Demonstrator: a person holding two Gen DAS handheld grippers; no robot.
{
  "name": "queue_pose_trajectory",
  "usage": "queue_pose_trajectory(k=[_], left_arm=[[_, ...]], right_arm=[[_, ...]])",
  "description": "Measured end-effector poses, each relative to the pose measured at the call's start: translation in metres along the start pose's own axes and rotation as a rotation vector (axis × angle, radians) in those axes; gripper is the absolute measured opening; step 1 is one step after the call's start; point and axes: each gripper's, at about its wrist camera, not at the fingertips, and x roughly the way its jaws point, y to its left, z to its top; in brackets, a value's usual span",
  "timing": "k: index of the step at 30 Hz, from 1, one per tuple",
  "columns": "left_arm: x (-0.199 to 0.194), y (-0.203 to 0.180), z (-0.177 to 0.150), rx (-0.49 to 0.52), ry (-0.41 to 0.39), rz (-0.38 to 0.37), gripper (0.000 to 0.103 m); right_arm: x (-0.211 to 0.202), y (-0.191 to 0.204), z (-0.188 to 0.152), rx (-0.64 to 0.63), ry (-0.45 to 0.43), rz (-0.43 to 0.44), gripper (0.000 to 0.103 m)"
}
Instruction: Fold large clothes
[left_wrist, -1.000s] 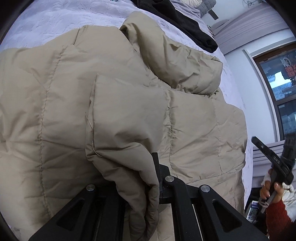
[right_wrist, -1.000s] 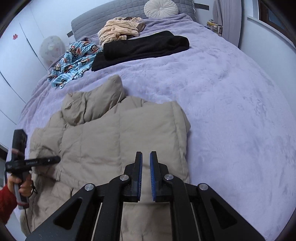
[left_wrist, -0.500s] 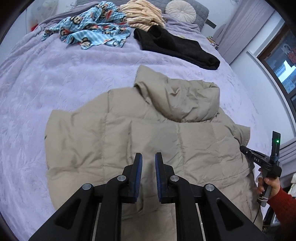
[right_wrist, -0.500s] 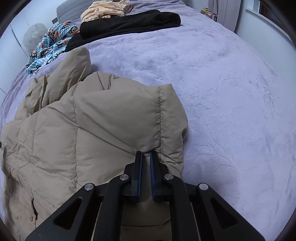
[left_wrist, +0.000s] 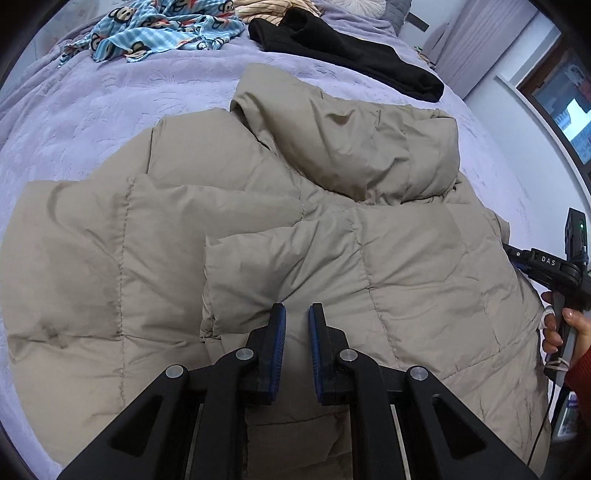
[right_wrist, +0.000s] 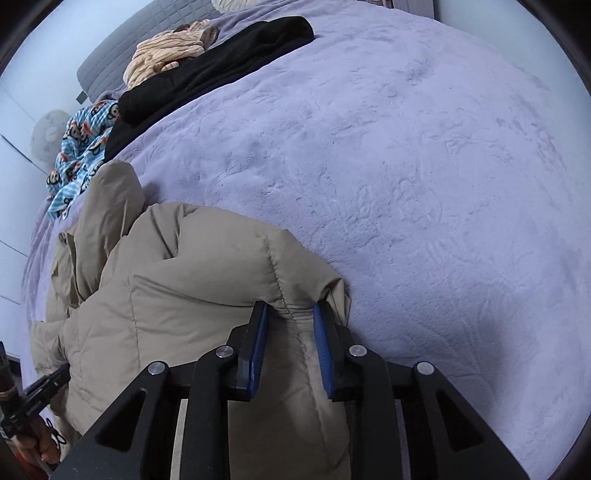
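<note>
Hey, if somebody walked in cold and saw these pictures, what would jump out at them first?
A big beige puffer jacket sprawls across the near side of the lilac bedspread, its hood bunched toward the far side. The right gripper straddles the jacket's sleeve edge. Near the headboard lie a black garment and monkey-print blue fabric.

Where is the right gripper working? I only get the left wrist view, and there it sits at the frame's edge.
Observer: The right gripper straddles a puffy fold at the beige jacket's edge. Its jaws have just been opening, with fabric between them.
Operator: Is it clamped?
Observer: It doesn't look so. The blue pads flank the bulging fold with the jaws apart.
Operator: What lies past that edge?
Observer: Purple bedspread, stretching up to the black garment.
</note>
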Motion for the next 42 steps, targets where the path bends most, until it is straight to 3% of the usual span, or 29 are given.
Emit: queue_pose_trajectory(k=[2,5,10,12,23,24,25,26,28,34,35,36,37,42], left_arm=[[-0.007,-0.001,0.002,-0.017,-0.003,0.022,0.015],[-0.027,-0.005,0.0,-0.003,-0.034,0.106,0.015],[-0.065,-0.015,-0.012,0.009,-0.06,0.185,0.015],[-0.075,-0.02,-0.02,0.007,-0.052,0.215,0.015],[-0.118,-0.041,-0.087,-0.089,-0.051,0.255,0.016],[-0.12,-0.043,-0.094,-0.097,-0.048,0.251,0.03],[-0.122,-0.045,-0.099,-0.104,-0.043,0.247,0.08],[-0.126,-0.047,-0.106,-0.118,-0.044,0.254,0.1],[-0.139,-0.053,-0.119,-0.119,-0.083,0.266,0.103],[-0.15,-0.056,-0.145,-0.104,-0.03,0.28,0.103],[-0.153,-0.054,-0.149,-0.105,-0.028,0.281,0.103],[-0.155,-0.053,-0.154,-0.105,-0.017,0.288,0.103],[-0.157,-0.051,-0.158,-0.103,-0.006,0.296,0.103],[-0.175,-0.041,-0.184,-0.107,0.026,0.299,0.103]], right_arm=[[-0.006,0.002,0.002,-0.001,0.001,-0.022,0.028],[-0.028,0.01,0.0,-0.056,-0.014,-0.076,0.038],[-0.073,0.013,-0.024,-0.096,-0.023,-0.025,0.042],[-0.086,0.011,-0.039,-0.087,-0.007,0.0,0.05],[-0.122,-0.006,-0.107,-0.053,0.099,0.068,0.059],[-0.123,-0.007,-0.112,-0.055,0.109,0.065,0.059],[-0.125,-0.009,-0.116,-0.054,0.116,0.062,0.059],[-0.127,-0.011,-0.12,-0.047,0.123,0.062,0.059],[-0.131,-0.014,-0.128,-0.03,0.138,0.065,0.059],[-0.143,-0.014,-0.157,-0.003,0.154,0.065,0.06],[-0.145,-0.012,-0.162,0.001,0.157,0.075,0.063],[-0.147,-0.01,-0.169,0.006,0.159,0.087,0.076],[-0.15,-0.009,-0.175,0.014,0.157,0.096,0.082],[-0.165,-0.001,-0.207,0.056,0.169,0.116,0.085]])
